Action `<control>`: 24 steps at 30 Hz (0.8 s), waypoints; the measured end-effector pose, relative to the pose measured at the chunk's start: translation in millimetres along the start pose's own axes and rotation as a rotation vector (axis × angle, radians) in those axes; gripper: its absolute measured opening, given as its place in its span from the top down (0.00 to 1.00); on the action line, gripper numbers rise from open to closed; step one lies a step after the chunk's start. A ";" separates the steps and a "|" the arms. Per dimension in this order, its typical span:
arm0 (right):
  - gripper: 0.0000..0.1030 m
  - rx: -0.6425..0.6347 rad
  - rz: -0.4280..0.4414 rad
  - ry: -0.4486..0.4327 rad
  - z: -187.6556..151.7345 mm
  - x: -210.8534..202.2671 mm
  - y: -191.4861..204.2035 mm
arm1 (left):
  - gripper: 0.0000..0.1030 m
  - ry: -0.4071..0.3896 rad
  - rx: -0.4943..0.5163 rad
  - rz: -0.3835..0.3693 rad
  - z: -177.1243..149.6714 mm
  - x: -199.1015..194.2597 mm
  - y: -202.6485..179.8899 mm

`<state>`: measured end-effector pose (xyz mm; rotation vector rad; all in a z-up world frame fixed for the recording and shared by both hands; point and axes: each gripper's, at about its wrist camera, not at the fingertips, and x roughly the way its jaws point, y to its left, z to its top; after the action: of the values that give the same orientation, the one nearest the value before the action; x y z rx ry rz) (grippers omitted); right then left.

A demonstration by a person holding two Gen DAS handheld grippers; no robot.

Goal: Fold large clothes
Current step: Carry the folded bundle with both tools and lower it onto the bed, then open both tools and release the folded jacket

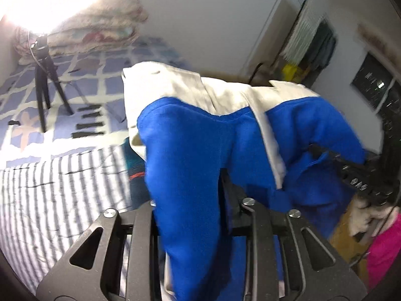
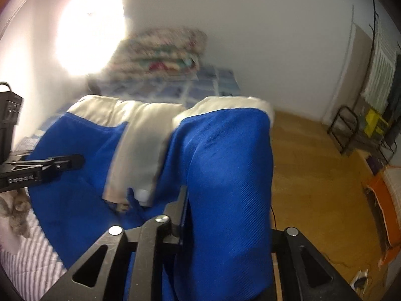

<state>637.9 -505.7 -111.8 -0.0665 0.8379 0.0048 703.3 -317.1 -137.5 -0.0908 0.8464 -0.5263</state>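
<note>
two tongs: my left tongs (image 1: 190, 200) and right tongs (image 2: 225, 213) each clench a bunch of the blue and white garment (image 1: 200, 130).
step: as i judge it, carrying one end over to make a fold.
garment: lifted, filling the middle of both frames, draped above the striped bed (image 1: 62, 188).
relation: blue cloth runs up between each pair of jaws; white part lies beyond.
next: lower it evenly, line up the edges, then let go.
</note>
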 end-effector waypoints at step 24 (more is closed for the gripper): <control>0.46 0.095 -0.133 -0.074 -15.4 -95.2 -1.8 | 0.45 -0.082 0.059 0.134 -36.3 -115.5 -24.7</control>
<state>562.9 -506.4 -51.3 -0.0327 0.7572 -0.1564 603.8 -278.7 -75.1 -0.0013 0.7509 -0.4191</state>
